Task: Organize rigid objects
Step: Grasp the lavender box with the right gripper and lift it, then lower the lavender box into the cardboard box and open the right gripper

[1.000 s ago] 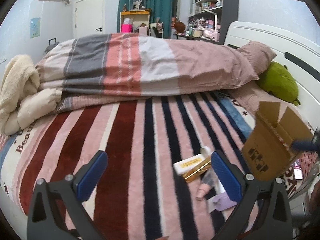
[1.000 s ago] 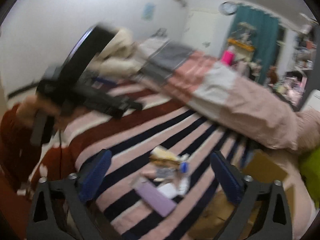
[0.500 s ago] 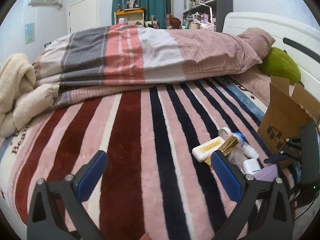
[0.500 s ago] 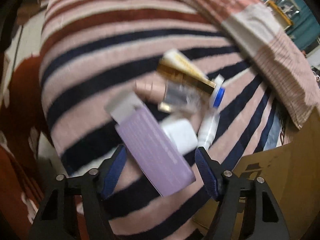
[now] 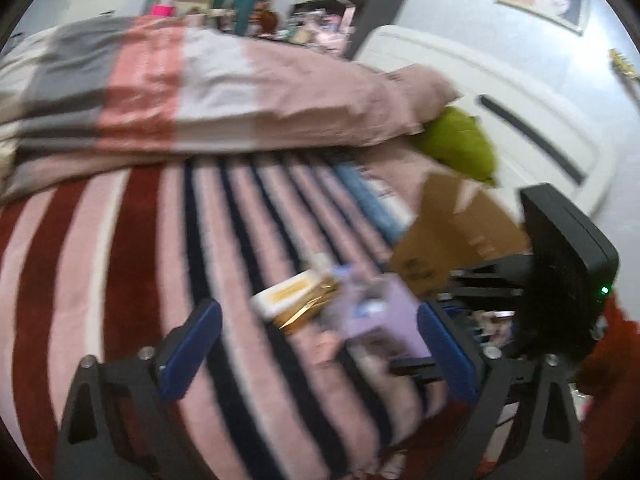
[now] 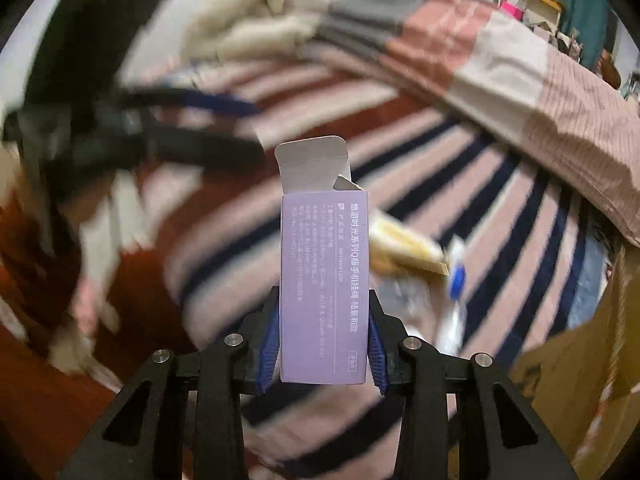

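Left wrist view: left gripper (image 5: 316, 344) jaws released, empty, above the striped bed (image 5: 132, 280); yellow-white box (image 5: 286, 294) ahead, cardboard box (image 5: 452, 240) far right.

Right wrist view: right gripper (image 6: 322, 354) jaws clenched on the purple box (image 6: 323, 280), top flap open, lifted above the bed; blue-capped tube (image 6: 454, 292) right.

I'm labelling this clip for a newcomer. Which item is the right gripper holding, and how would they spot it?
Above the striped pink, red and navy bed blanket, the right gripper clamps a tall lilac cardboard carton. Unlike the yellow-and-gold boxes lying behind it, it is upright, with its grey top flap open.
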